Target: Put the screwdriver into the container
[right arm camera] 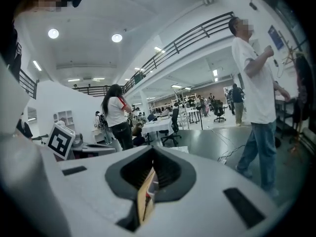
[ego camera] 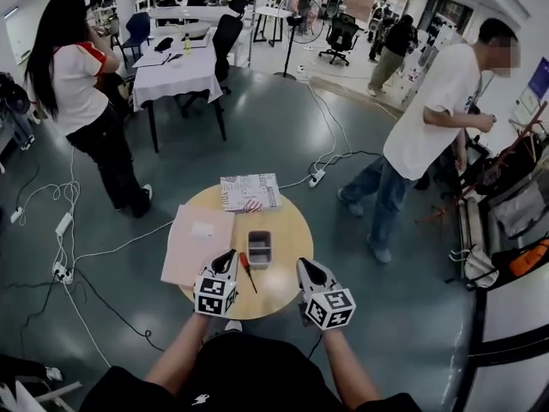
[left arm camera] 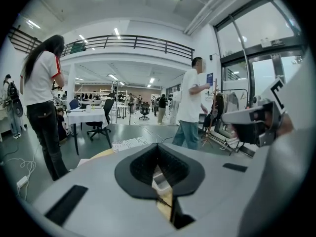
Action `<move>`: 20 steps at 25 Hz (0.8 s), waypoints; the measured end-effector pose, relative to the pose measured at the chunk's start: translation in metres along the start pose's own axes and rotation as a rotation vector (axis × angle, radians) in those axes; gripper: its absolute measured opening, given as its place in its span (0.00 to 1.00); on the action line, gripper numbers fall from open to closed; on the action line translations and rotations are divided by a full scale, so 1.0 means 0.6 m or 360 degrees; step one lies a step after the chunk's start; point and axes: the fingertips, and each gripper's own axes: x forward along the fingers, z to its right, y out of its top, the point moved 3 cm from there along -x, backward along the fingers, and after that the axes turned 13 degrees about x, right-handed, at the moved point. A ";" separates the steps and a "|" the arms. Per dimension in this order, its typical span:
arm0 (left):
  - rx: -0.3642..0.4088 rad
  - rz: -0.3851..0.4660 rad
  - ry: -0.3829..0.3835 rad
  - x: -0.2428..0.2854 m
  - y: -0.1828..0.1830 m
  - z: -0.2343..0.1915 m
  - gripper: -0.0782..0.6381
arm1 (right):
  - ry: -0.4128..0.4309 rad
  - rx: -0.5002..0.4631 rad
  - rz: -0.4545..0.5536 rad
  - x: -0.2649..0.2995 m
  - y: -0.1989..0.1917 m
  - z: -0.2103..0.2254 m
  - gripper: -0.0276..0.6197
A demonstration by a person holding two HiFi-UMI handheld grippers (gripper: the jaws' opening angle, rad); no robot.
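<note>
My left gripper (ego camera: 229, 255) closed on nothing, just beside the red-handled screwdriver (ego camera: 247, 272) lying on the round tabletop (ego camera: 287, 221), my right gripper (ego camera: 303, 264) closed too, grey container (ego camera: 259, 248) just past the screwdriver

head view: looked steeply down from overhead, round table (ego camera: 292, 221) close below | left gripper view: sat low at the table's near edge, faced level along its jaws across the hall | right gripper view: likewise, turned further left | shared: all three caught the container (ego camera: 259, 248), person in white shirt (ego camera: 433, 118), long-haired person (ego camera: 77, 84)
</note>
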 end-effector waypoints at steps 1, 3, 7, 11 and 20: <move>-0.0003 0.0000 -0.0019 0.008 0.000 -0.006 0.11 | -0.0013 0.0002 0.0003 0.007 0.002 0.000 0.05; -0.0023 -0.0003 -0.0064 0.021 -0.003 -0.015 0.11 | -0.0038 0.0006 0.0015 0.022 0.006 0.001 0.05; -0.0072 -0.0042 -0.0130 0.033 -0.021 -0.033 0.11 | -0.0066 0.0029 0.0023 0.050 0.004 -0.001 0.05; -0.0139 -0.0101 -0.0127 0.046 -0.033 -0.045 0.11 | -0.0056 0.0040 -0.0035 0.081 -0.002 0.007 0.05; -0.0310 -0.0322 0.0037 0.073 -0.102 -0.024 0.11 | 0.0137 0.0001 -0.0244 0.154 -0.007 0.041 0.05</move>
